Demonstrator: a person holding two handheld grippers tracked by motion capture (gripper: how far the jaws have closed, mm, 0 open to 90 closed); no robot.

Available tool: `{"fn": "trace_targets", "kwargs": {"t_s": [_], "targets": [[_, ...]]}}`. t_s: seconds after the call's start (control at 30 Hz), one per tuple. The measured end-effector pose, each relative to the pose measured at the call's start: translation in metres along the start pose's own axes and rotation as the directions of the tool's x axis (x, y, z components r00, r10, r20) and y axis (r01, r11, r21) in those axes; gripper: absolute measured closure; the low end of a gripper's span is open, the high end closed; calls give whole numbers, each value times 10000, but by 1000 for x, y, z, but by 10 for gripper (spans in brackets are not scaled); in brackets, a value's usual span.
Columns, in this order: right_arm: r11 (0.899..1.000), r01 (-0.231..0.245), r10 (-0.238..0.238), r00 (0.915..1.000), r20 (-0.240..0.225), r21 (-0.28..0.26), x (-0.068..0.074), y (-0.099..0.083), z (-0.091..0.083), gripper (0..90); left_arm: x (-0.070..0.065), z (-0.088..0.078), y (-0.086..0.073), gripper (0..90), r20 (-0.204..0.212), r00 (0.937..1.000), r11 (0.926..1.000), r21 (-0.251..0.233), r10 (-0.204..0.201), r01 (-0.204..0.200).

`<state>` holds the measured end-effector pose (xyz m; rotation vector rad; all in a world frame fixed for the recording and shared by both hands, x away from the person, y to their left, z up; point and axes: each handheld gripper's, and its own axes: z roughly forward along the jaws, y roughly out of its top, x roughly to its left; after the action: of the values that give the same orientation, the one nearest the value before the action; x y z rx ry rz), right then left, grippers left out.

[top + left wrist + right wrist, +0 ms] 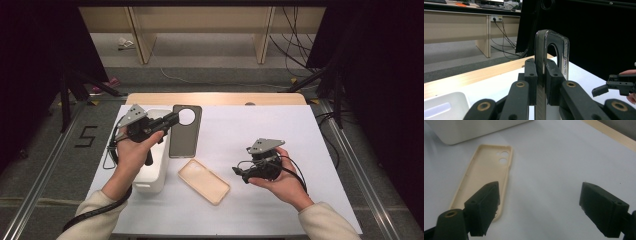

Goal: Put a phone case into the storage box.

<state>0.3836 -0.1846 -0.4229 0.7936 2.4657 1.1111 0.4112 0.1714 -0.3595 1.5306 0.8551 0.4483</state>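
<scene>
A dark phone case (pixel 185 132) with a large round camera hole lies face-up to the high view, at the back left of the white sheet. My left gripper (pixel 173 119) is shut on its left long edge near the hole. In the left gripper view the case (pixel 554 41) stands between the pads (pixel 531 75), which press on both sides of it. A beige phone case (pixel 204 181) lies open side up near the middle front. My right gripper (pixel 239 173) hovers just right of it, jaws open with nothing between them. The beige case (pixel 484 175) sits ahead of the left jaw of my right gripper (pixel 541 207).
A white box (pixel 152 167) stands under my left hand, left of the beige case; its corner (pixel 469 130) shows in the right gripper view. The white sheet (pixel 280 125) covers a wooden table (pixel 215 98). Metal rails flank the table, and cables lie on the floor behind it.
</scene>
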Motion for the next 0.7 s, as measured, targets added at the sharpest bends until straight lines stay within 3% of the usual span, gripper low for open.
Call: {"fn": "trace_targets", "kwargs": {"t_s": [0.7], "targets": [[10000, -93, 93, 9999, -62, -12, 0, 0, 0, 175, 17, -12, 9, 813, -229, 9997, 10000, -85, -35, 33]]}}
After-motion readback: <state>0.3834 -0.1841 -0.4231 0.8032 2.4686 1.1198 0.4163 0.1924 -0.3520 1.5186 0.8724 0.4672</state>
